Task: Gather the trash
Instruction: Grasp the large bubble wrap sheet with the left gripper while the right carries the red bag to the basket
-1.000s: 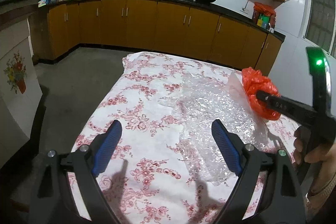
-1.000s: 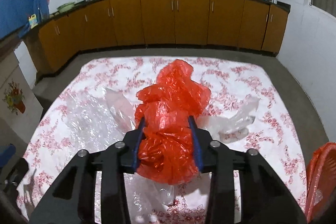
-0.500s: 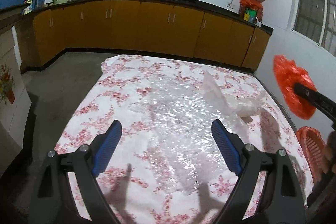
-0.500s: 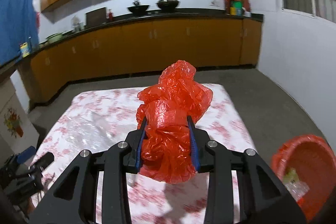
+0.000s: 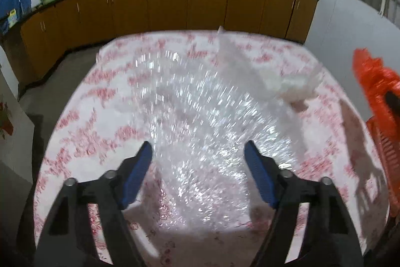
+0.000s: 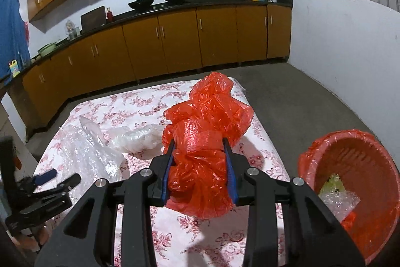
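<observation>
My right gripper (image 6: 198,153) is shut on a crumpled red plastic bag (image 6: 207,142) and holds it above the right part of the floral table (image 6: 140,104). The bag also shows at the right edge of the left wrist view (image 5: 372,81). A red trash basket (image 6: 350,182) with a red liner stands on the floor right of the table, with some trash in it. My left gripper (image 5: 197,159) is open just above a sheet of clear bubble wrap (image 5: 200,111). A crumpled white plastic bag (image 5: 287,84) lies beyond it; it also shows in the right wrist view (image 6: 140,137).
The table's floral cloth (image 5: 100,96) covers the whole top. Orange kitchen cabinets (image 6: 175,41) with a black counter run along the far wall. Grey floor (image 6: 300,96) lies between table and white wall. The basket's side shows in the left wrist view (image 5: 382,139).
My right gripper has carried the red bag rightward off the middle of the table toward the basket. My left gripper has moved forward and down over the bubble wrap.
</observation>
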{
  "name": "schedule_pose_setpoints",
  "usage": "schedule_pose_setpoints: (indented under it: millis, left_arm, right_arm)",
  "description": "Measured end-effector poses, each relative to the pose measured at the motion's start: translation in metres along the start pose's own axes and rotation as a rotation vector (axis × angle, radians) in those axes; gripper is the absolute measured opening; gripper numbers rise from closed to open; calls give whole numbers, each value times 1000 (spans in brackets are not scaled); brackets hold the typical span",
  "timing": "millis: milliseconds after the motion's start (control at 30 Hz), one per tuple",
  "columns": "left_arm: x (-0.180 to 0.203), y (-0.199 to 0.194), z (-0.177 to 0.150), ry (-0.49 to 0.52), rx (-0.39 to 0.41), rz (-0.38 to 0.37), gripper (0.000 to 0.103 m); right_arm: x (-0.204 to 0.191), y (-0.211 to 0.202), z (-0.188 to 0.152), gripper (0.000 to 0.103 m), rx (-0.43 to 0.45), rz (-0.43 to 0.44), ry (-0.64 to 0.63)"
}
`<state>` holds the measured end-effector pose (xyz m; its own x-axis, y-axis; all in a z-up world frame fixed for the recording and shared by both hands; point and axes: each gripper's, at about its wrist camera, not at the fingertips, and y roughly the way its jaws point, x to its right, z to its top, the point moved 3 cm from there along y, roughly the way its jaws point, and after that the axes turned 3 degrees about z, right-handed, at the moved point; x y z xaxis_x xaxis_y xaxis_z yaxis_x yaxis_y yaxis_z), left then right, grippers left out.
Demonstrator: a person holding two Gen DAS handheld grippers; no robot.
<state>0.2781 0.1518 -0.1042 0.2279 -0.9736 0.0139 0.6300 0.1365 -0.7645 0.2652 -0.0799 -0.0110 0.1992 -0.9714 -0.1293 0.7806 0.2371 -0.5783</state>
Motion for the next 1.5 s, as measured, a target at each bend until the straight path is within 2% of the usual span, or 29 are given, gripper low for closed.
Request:
schedule_pose_setpoints:
  millis: [67, 133, 267, 367, 533, 767, 933, 1200, 1500]
  left_arm:
    - [-4, 9, -4, -9, -33, -2, 54]
    - [-6, 11, -6, -14, -35, 4, 48]
    - [-10, 12, -2, -18, -34, 0, 23]
    - [-12, 12, -1, -17, -32, -8, 14]
    - [-15, 1, -6, -24, -2, -38, 10]
    - [-26, -45, 2, -43, 115, -79, 10]
    - [-17, -76, 12, -23, 180, -112, 10]
    - [30, -109, 21, 33, 236, -214, 10]
    - [111, -126, 24, 120, 255, -368, 10]
  right_arm:
    - [1, -1, 0, 35, 2, 0, 5]
    - [1, -2, -1, 35, 2, -1, 7]
    - [4, -5, -3, 35, 1, -1, 14]
    - [5, -10, -3, 35, 5, -2, 18]
    - [11, -25, -1, 35, 26, -12, 19]
    - [15, -43, 0, 35, 56, -15, 31]
    - [21, -59, -3, 35, 76, -30, 23]
    - [45, -86, -8, 35, 106, -96, 28]
    - [94, -117, -20, 35, 125, -206, 57]
